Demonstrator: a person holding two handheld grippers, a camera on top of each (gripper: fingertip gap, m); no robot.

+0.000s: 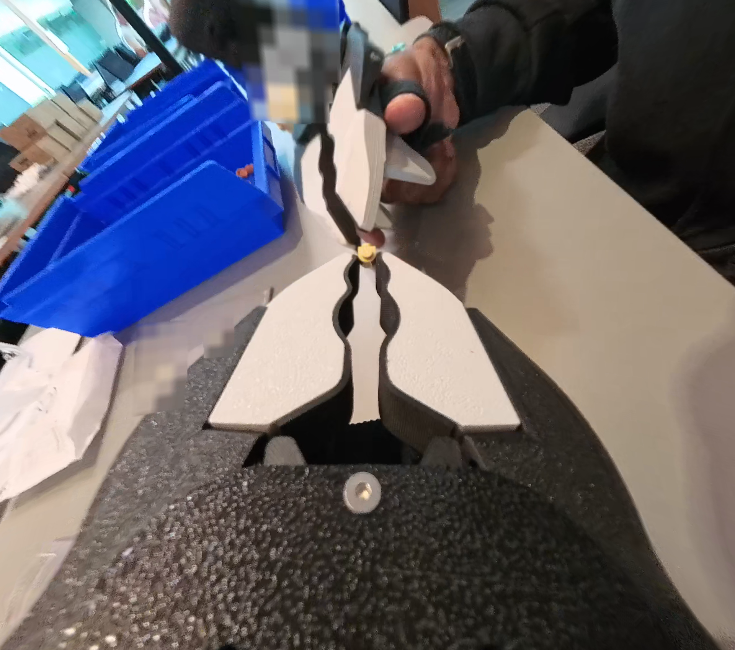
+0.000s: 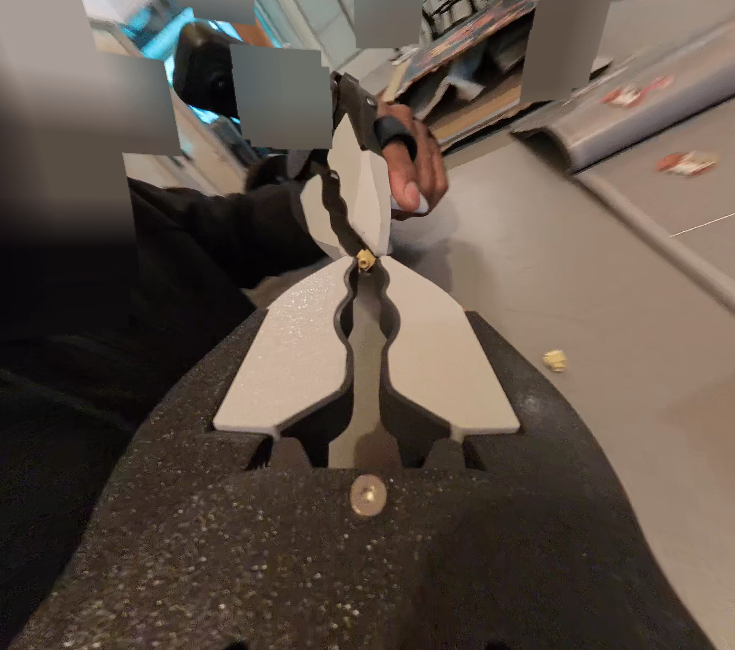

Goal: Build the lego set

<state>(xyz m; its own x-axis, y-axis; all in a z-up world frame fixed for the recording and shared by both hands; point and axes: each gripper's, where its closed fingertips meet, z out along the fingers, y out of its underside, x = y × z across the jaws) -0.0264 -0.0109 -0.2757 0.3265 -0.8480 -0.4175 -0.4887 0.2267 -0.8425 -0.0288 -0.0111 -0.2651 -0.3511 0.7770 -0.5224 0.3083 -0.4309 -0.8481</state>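
A small brass fitting (image 1: 366, 254) hangs above the grey table (image 1: 576, 253), right where the two grippers meet tip to tip. My left gripper (image 1: 365, 262) is shut on its near end. The right gripper comes down from above in this view, held by a hand (image 1: 417, 106) in a black sleeve, and its tips pinch the far end. In the right wrist view, my right gripper (image 2: 364, 265) is shut on the same brass fitting (image 2: 364, 259), and the left gripper's fingers (image 2: 370, 209) grip it from the other side.
Several blue plastic bins (image 1: 151, 233) stand on the left of the table, one with small orange parts (image 1: 244, 171). Crumpled white plastic (image 1: 47, 412) lies at the near left. A second brass piece (image 2: 555, 360) lies loose on the table to the right. My two grippers' fingertips are within a few centimetres of each other.
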